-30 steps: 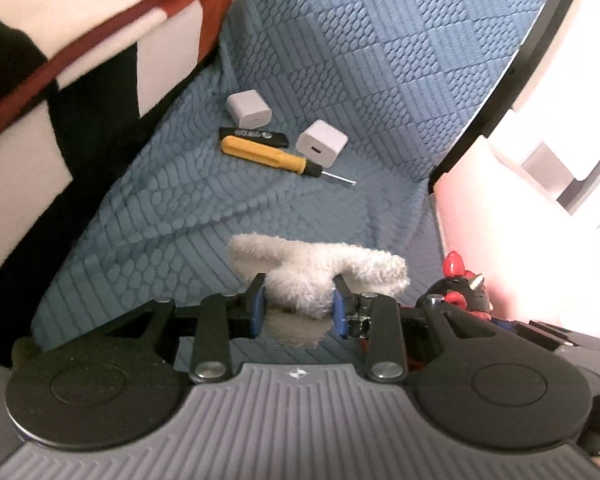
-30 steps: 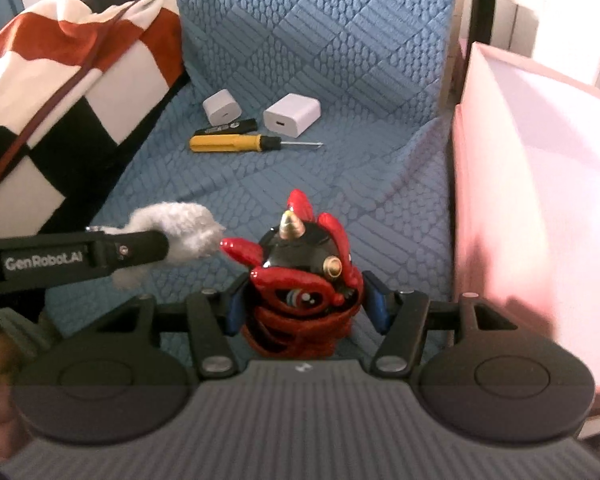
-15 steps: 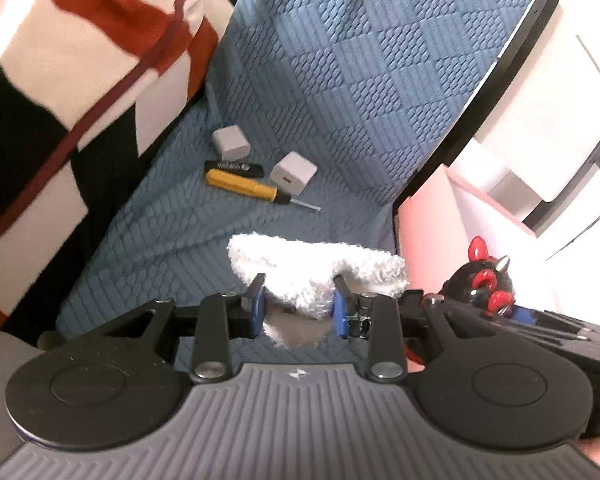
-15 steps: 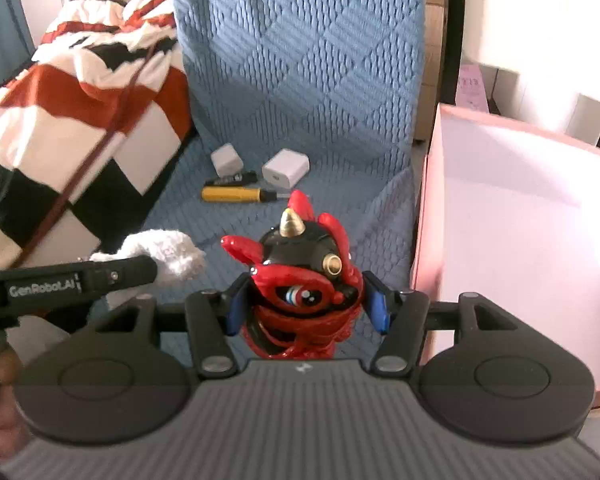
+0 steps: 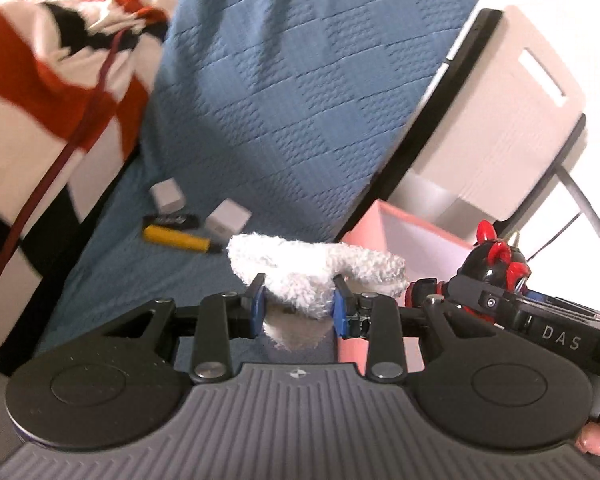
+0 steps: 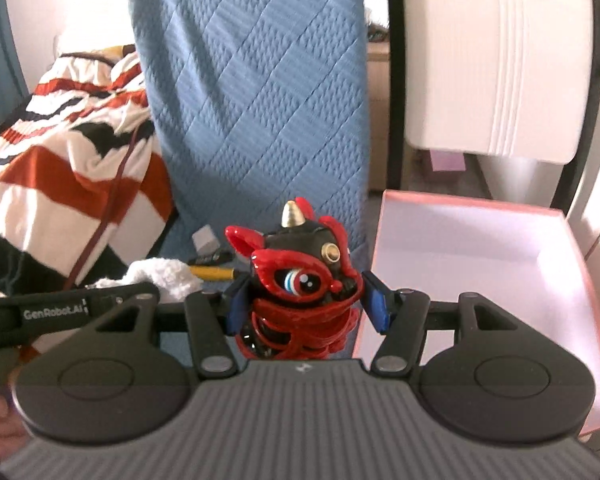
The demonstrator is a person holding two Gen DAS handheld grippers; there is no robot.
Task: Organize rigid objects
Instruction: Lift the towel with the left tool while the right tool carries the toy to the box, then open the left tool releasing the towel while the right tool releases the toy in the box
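My left gripper (image 5: 299,305) is shut on a white fluffy toy (image 5: 312,270) and holds it in the air above the blue quilted cover (image 5: 284,92). My right gripper (image 6: 304,306) is shut on a red and black figurine (image 6: 300,276) with a gold horn; it also shows in the left wrist view (image 5: 494,264). A pink box (image 6: 472,264) lies open to the right of the figurine. On the cover lie two white chargers (image 5: 167,195) (image 5: 228,217), a black stick (image 5: 172,221) and a yellow screwdriver (image 5: 176,237).
A red, white and black striped blanket (image 6: 68,168) lies to the left. A white chair (image 6: 496,60) with a black frame stands behind the pink box. The blue cover hangs over an upright back.
Both grippers have risen and tilted up with their loads. The small items on the cover now look farther away, and the pink box and white chair have come into fuller view.
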